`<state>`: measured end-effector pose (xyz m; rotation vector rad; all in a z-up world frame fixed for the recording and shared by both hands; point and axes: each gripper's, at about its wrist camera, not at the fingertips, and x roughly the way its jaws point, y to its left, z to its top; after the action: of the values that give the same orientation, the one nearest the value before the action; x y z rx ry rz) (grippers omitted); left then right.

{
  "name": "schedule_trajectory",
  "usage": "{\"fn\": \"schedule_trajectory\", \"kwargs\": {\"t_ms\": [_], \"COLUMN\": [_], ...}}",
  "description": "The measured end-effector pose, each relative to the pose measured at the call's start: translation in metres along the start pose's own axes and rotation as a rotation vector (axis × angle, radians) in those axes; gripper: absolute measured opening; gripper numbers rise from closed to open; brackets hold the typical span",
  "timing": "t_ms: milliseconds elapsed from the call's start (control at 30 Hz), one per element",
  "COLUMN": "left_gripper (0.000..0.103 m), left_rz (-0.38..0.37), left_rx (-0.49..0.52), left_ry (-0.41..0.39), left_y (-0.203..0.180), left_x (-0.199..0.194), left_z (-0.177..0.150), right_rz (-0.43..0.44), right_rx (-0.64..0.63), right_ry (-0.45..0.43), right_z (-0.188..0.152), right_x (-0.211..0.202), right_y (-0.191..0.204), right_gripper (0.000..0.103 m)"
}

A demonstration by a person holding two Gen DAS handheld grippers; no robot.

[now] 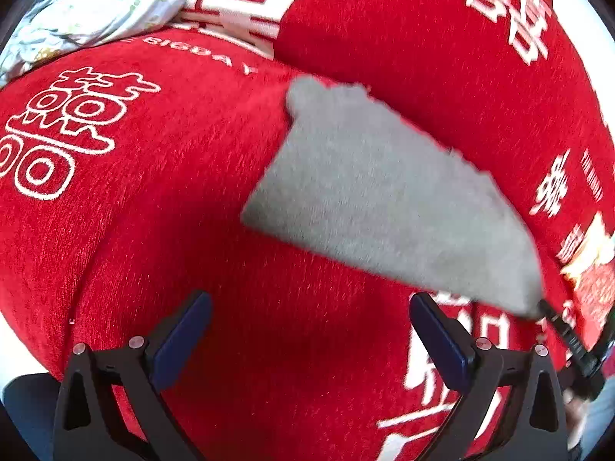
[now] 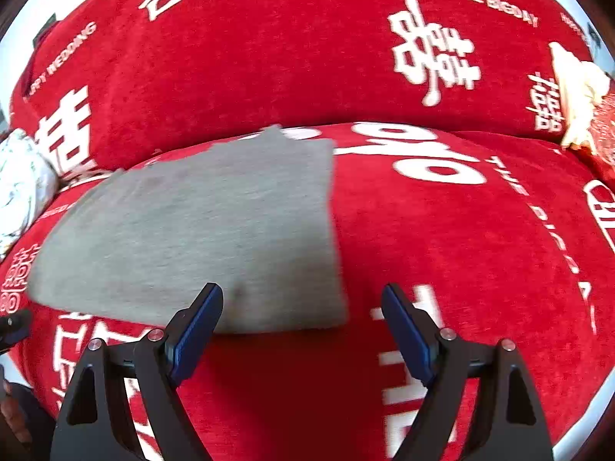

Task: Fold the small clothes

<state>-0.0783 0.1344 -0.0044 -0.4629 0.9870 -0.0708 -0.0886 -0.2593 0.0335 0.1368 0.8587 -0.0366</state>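
A small grey garment [image 1: 388, 196] lies flat on the red sofa seat, folded into a rough rectangle. In the right wrist view the grey garment [image 2: 200, 230] fills the left middle, its near edge just ahead of my right gripper's left fingertip. My right gripper [image 2: 303, 299] is open, with only red fabric between its blue pads. My left gripper [image 1: 311, 303] is open too and hovers over bare red seat, below and left of the garment. The tip of the other gripper [image 1: 569, 338] shows at the garment's lower right corner.
The sofa cover [image 2: 442, 253] is red with white characters and lettering; its backrest [image 2: 269, 57] rises behind the seat. A pale floral cushion [image 1: 88, 11] sits at the far left of the seat. A cream and red item [image 2: 584, 103] lies at the right end.
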Motion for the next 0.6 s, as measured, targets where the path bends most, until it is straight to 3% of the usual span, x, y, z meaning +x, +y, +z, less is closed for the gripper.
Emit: {"fn": "schedule_trajectory", "kwargs": {"t_ms": [300,367,400,433,600], "left_gripper": [0.103,0.073,0.039,0.024,0.012], "left_rz": [-0.156,-0.2,-0.227,-0.238,-0.353], "left_rx": [-0.113,-0.135,-0.141,-0.158,-0.235], "left_ry": [-0.067,-0.075,-0.052,-0.025,-0.034], "left_y": [-0.015,-0.012,-0.01,-0.005,0.022], "left_x": [0.031,0.033,0.039,0.046,0.057], "left_z": [0.037,0.045,0.047,0.049,0.052], "right_rz": [0.021,0.02,0.018,0.022,0.052], "right_rx": [-0.068,-0.078,-0.083,-0.086,-0.15], "right_ry": [-0.004,-0.011,-0.017,-0.027,-0.006], "right_z": [0.002,0.006,0.009,0.013,0.035], "right_x": [-0.002,-0.006,-0.008,-0.01,0.003], "right_y": [0.038,0.042,0.044,0.048,0.087], "right_gripper": [0.089,0.089,0.089,0.089,0.089]}}
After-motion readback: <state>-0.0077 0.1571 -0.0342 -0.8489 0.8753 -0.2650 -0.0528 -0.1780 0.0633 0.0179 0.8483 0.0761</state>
